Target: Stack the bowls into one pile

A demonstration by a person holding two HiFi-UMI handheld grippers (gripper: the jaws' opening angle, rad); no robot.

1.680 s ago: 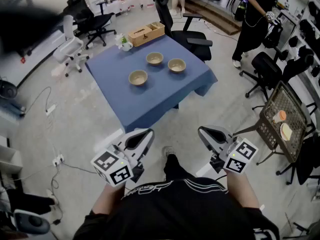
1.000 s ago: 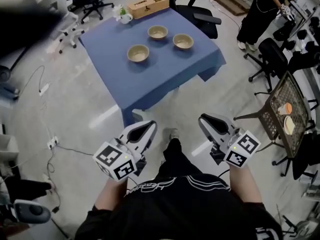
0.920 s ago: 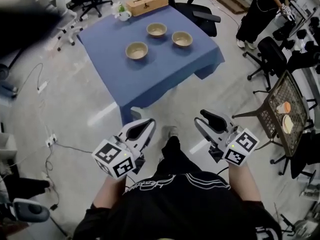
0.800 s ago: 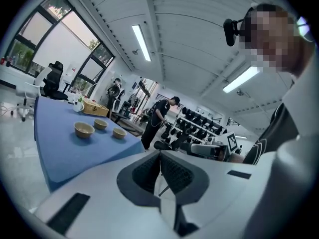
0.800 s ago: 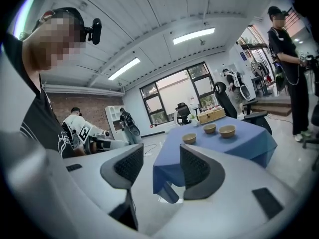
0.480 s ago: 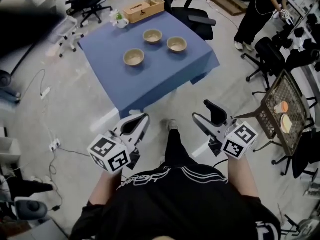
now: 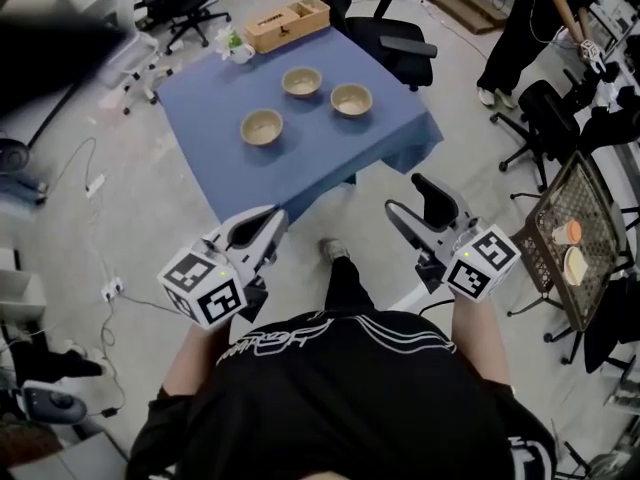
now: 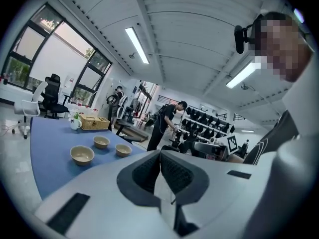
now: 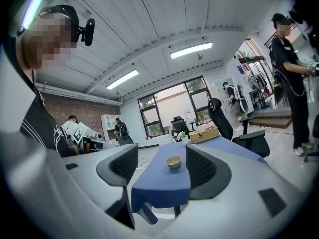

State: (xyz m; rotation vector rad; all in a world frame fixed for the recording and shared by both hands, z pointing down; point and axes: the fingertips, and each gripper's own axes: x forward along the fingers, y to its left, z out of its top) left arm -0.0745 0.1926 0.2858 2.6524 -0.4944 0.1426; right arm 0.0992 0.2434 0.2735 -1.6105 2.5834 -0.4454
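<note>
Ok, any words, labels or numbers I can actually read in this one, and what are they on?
Nothing here can be read as text.
Wooden box: dark print on its side, too small to read.
Black shirt: white lettering below the collar, too distorted to read.
Marker cubes: square black-and-white patterns only, no letters or numbers.
</note>
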